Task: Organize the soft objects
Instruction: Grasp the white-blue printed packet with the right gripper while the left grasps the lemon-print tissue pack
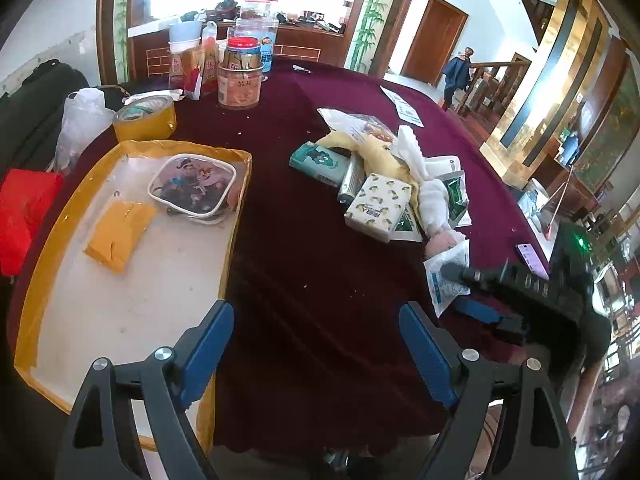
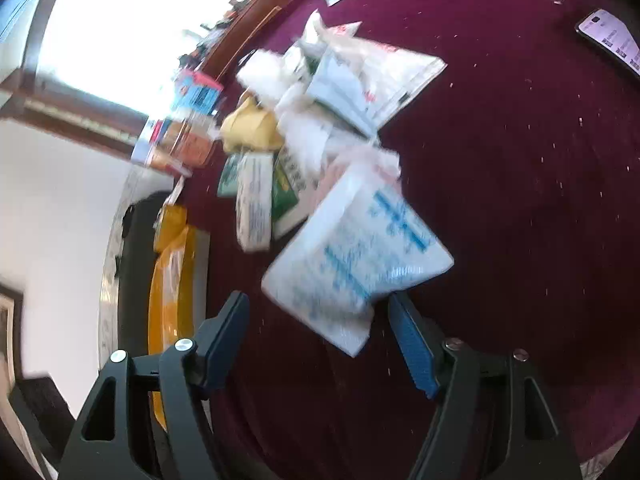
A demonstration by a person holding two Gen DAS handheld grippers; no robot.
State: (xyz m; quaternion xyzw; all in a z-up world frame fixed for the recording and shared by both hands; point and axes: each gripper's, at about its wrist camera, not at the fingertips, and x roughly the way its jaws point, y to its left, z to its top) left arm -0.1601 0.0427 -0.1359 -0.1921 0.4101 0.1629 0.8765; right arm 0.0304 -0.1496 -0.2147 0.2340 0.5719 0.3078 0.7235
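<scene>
A pile of soft items lies on the burgundy table [image 1: 312, 264]: a green tissue pack [image 1: 318, 162], a lemon-print tissue pack [image 1: 378, 206], a yellow cloth [image 1: 384, 156] and a white cloth [image 1: 416, 156]. At the pile's near end is a white packet with blue print [image 1: 440, 288] [image 2: 360, 256]. My right gripper [image 1: 460, 290] [image 2: 320, 320] is open, one packet corner reaching between its jaws, pads apart from it. My left gripper [image 1: 316, 320] is open and empty beside the yellow-edged tray [image 1: 40, 240]. In the tray lie a cartoon pouch [image 1: 192, 184] and a yellow packet [image 1: 120, 230].
Jars and boxes [image 1: 240, 80] and a tape roll [image 1: 144, 118] stand at the table's far left. A red bag [image 1: 24, 216] sits left of the tray. A phone [image 1: 530, 258] [image 2: 612, 36] lies near the right edge. A person [image 1: 458, 72] stands far off.
</scene>
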